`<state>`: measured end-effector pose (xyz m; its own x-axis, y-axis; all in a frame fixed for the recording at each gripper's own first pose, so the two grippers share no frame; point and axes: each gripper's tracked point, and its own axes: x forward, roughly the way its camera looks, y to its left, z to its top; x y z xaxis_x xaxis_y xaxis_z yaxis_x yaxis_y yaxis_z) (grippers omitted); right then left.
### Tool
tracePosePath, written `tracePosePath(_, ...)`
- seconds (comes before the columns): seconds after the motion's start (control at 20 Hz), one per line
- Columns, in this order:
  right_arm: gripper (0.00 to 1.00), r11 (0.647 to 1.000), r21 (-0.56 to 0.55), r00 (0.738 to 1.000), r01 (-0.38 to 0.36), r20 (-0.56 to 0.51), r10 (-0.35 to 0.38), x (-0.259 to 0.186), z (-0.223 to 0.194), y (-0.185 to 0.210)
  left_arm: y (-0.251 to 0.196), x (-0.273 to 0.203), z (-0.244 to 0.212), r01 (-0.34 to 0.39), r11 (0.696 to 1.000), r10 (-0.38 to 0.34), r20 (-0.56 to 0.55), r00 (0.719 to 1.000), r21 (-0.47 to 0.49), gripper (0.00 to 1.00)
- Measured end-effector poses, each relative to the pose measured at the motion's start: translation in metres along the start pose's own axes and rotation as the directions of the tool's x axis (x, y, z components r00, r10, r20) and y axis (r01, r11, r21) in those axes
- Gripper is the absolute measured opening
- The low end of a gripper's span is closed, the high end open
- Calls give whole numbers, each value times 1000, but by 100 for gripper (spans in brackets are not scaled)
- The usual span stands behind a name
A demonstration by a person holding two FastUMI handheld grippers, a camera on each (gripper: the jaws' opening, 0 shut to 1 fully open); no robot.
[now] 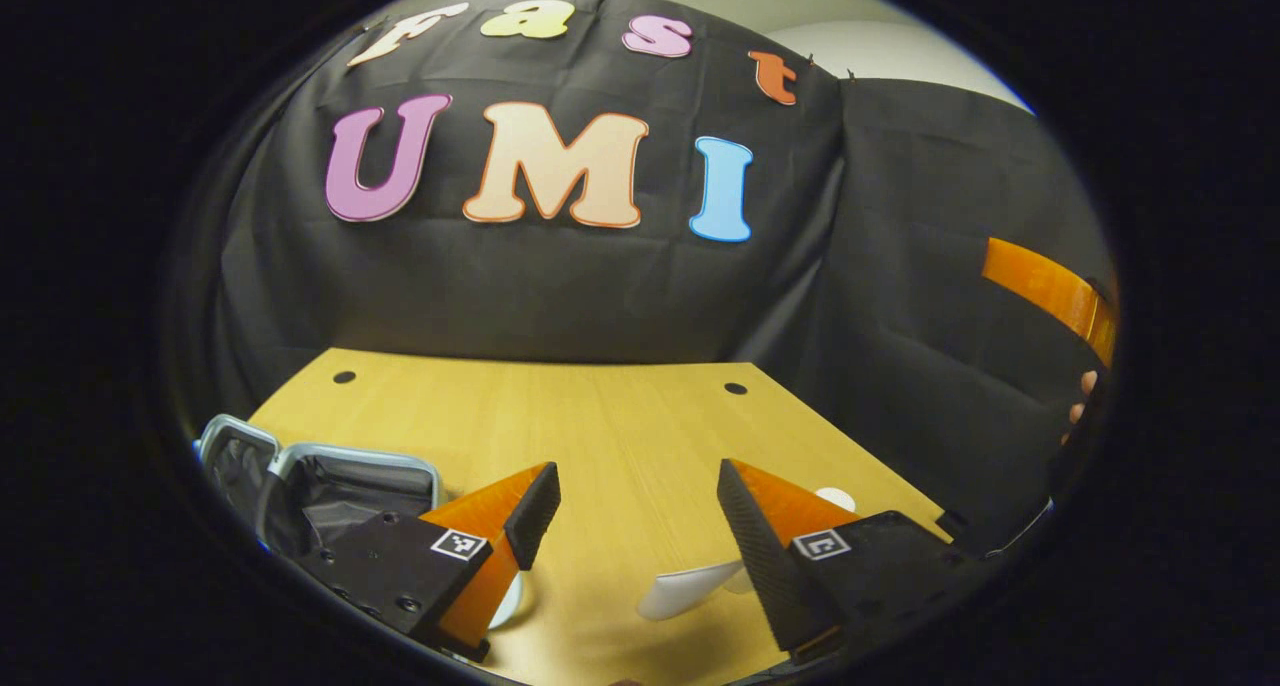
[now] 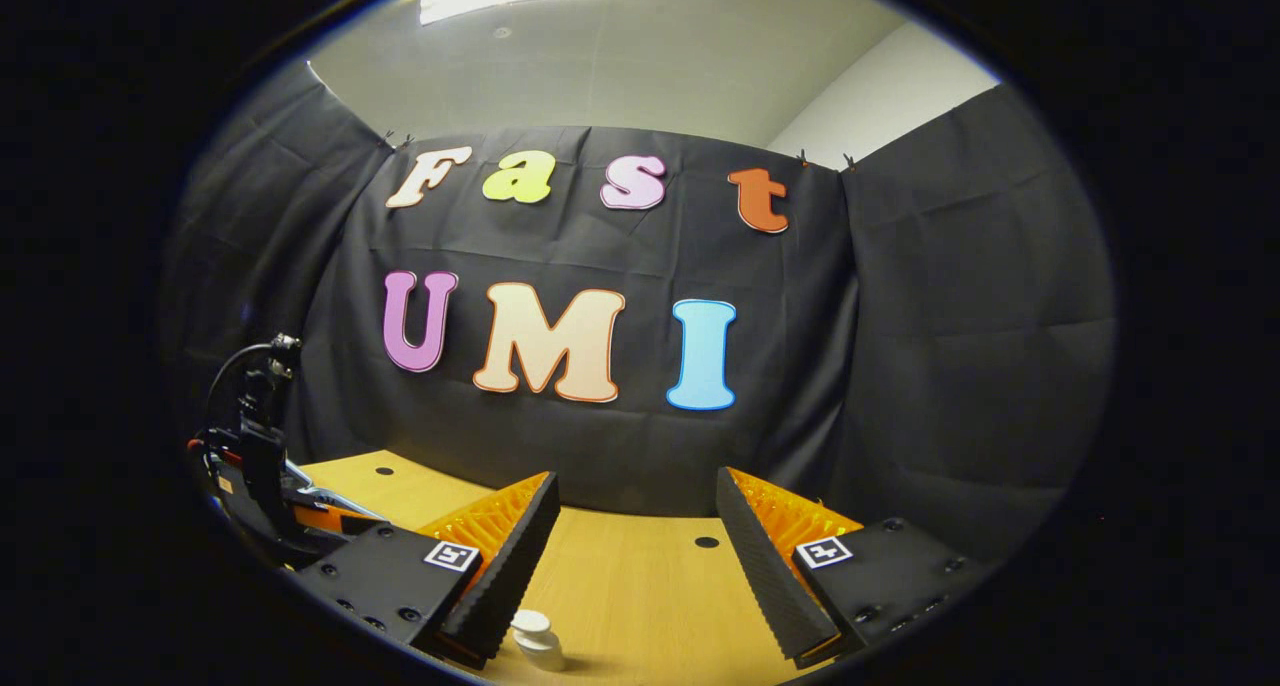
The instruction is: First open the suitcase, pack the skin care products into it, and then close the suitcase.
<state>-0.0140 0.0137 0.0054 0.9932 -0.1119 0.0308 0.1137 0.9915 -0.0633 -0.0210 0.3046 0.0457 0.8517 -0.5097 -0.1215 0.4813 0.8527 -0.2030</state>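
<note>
The wooden worktop (image 1: 600, 416) is carrying everything, and the suitcase (image 1: 330, 491) is lying at its left side in the left gripper view, its grey-rimmed lid already standing open so the dark lined interior is facing up, ready to receive items. That suggests the opening step is done and packing is in hand.

The left gripper (image 1: 638, 511) is hovering low over the worktop with its jaws spread wide and holding nothing, apparently lining up on the white skin care pieces (image 1: 690, 588) lying just ahead between its fingers; their exact shapes are partly hidden.

The right gripper (image 2: 636, 536) is also being held with jaws wide apart and empty, tilted above a small white bottle (image 2: 535, 638) standing upright near its left finger, probably waiting its turn.
</note>
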Motion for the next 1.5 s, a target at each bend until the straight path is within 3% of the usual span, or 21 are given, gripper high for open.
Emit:
tracePosePath(0.25,99,1000,-14,1000,9,-14,-9,-7,-3,-11,-18,6,-33,37,999,-39,-63,997,-23,95)
tracePosePath(0.65,99,999,-33,999,3,-33,-4,-13,-9,-21,-22,18,-113,19,999,-29,-225,974,-45,95)
tracePosePath(0.8,99,999,-40,999,-1,-38,-1,-12,-10,-25,-25,21,-133,26,997,-45,-268,962,-72,91)
tracePosePath(0.95,99,999,-43,999,-14,-36,13,-11,-12,-27,-22,20,-139,16,998,-34,-277,960,-65,56)
tracePosePath(1.05,97,999,-30,999,-29,-39,28,-11,-16,-26,-20,17,-136,9,998,-26,-285,958,-58,42)
tracePosePath(1.1,99,999,-16,998,-41,-39,40,-12,-18,-23,-18,14,-133,-3,999,-10,-289,957,-44,41)
tracePosePath(1.25,99,995,21,995,-95,-32,96,-9,-25,-8,-6,1,-100,-67,997,60,-231,971,-23,21)
tracePosePath(1.5,99,983,49,980,-177,-77,181,4,-53,36,4,-33,-44,-86,996,80,-171,982,-31,21)
